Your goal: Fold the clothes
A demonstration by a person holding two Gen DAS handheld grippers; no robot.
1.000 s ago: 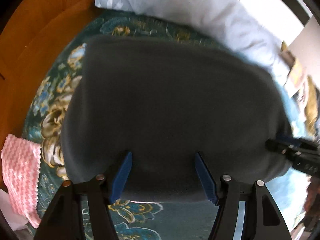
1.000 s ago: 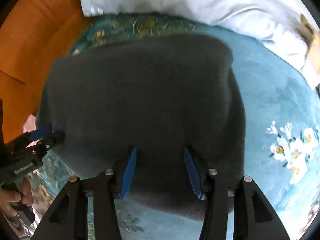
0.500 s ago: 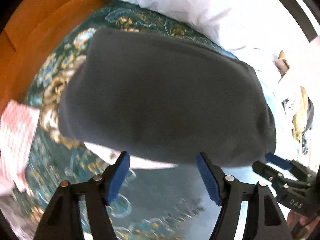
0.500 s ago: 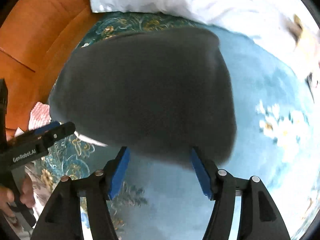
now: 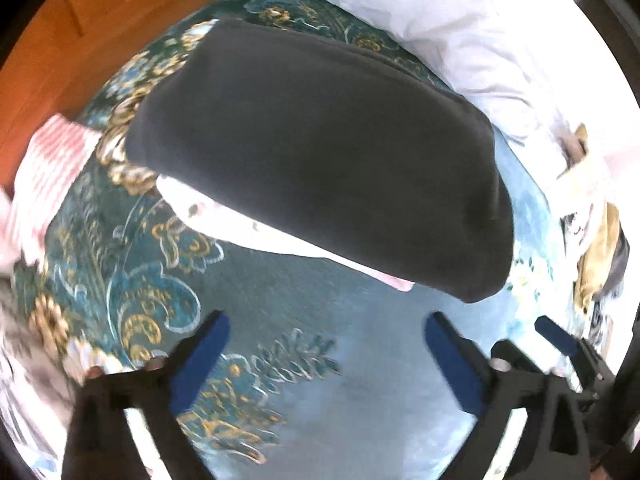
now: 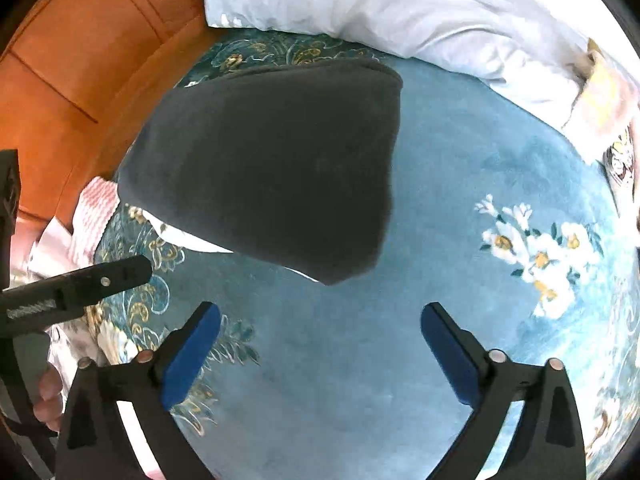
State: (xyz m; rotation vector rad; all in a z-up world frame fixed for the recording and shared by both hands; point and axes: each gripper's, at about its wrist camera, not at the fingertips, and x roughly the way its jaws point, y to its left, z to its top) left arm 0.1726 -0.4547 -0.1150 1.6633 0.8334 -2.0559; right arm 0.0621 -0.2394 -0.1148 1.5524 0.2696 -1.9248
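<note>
Folded dark grey garment (image 5: 320, 160) lying flat on the teal floral bedspread (image 5: 304, 328), filling the centre of the left wrist view and stretching from about 10 o'clock to 4 o'clock; in the right wrist view (image 6: 272, 168) sitting left of centre, toward 11 o'clock. White layer (image 5: 240, 224) peeking out from under its near edge, at 7 o'clock of the dark cloth. Left claw (image 5: 326, 360) spread wide and released, blue pads (image 5: 200, 356) well apart with only bedspread between them, near the garment's edge but apart from it. Right claw (image 6: 320, 352) likewise spread and holding nothing, pads (image 6: 192, 348) clear of the cloth, hovering at 6 o'clock of it. Pink-and-white striped cloth (image 5: 52, 168) at 9 o'clock on the bed's margin, beside the orange wooden bed frame (image 5: 60, 60). Pale blue pillow (image 6: 380, 8) at 12 to 1 o'clock beyond the garment. White flower print (image 6: 536, 248) on the bedspread at 3 o'clock in the right wrist view. Left claw's body also visible there at 8 o'clock, with fingers of the person's hand (image 6: 50, 396) around its handle.
</note>
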